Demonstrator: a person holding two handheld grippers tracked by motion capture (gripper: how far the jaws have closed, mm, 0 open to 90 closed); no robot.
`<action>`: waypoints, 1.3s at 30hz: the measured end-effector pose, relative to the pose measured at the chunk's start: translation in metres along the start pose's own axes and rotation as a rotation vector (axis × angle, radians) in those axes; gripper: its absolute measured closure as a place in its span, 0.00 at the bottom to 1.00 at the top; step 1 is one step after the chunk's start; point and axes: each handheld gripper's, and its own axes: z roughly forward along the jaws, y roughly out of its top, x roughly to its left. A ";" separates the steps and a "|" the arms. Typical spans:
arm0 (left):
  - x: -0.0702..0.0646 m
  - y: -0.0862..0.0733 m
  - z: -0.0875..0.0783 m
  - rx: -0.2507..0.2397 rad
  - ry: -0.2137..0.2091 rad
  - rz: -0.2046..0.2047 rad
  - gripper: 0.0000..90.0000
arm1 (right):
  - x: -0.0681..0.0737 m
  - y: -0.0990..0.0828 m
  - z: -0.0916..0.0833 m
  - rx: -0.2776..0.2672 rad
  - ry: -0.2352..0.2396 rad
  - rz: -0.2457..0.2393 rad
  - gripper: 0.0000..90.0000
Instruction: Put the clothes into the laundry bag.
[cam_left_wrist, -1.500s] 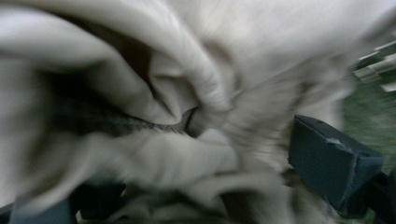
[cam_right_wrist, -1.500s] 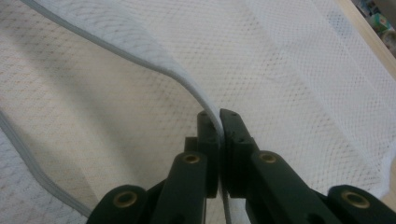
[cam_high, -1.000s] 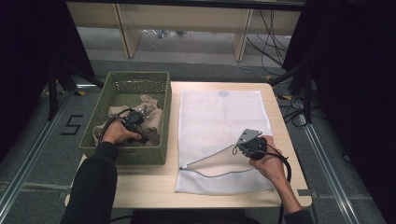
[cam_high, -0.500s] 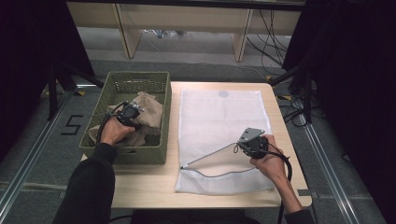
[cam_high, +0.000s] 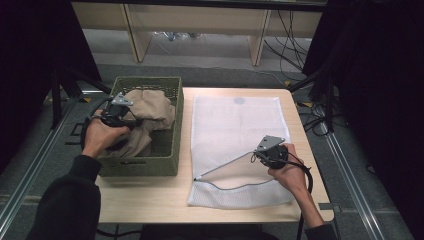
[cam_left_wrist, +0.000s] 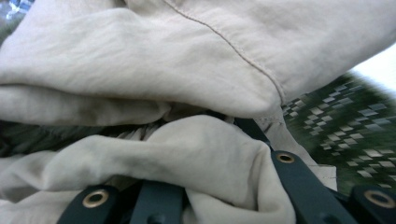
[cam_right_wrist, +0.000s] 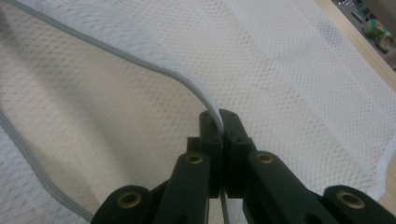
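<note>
Garment (cam_high: 145, 112) was soft, limp, light; your left gripper (cam_high: 116, 117) had just closed, pinching bunched fold above basket (cam_high: 142, 165). Your right gripper (cam_right_wrist: 219, 122) pinched mesh bag (cam_high: 235, 125) rim, mouth lifted. Grab thick folds.

The high view is evenly lit from above on the pale table (cam_high: 150, 200), while both side margins and the lower left fall into near-black. It looks soft, somewhat low in detail. In the left gripper view the basket weave (cam_left_wrist: 355, 130) at right is smeared, probably motion blur. The right gripper view is sharp centrally, softer toward its lower corners.
</note>
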 end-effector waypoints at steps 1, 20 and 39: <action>-0.001 0.003 -0.008 -0.003 -0.012 0.013 0.83 | 0.001 0.000 0.000 0.002 -0.004 0.015 1.00; -0.065 0.038 -0.094 -0.142 -0.209 0.074 0.83 | -0.004 0.001 -0.003 -0.013 -0.002 0.020 1.00; -0.179 0.053 -0.130 -0.153 -0.538 0.215 0.83 | -0.009 0.003 -0.007 -0.032 0.004 0.032 1.00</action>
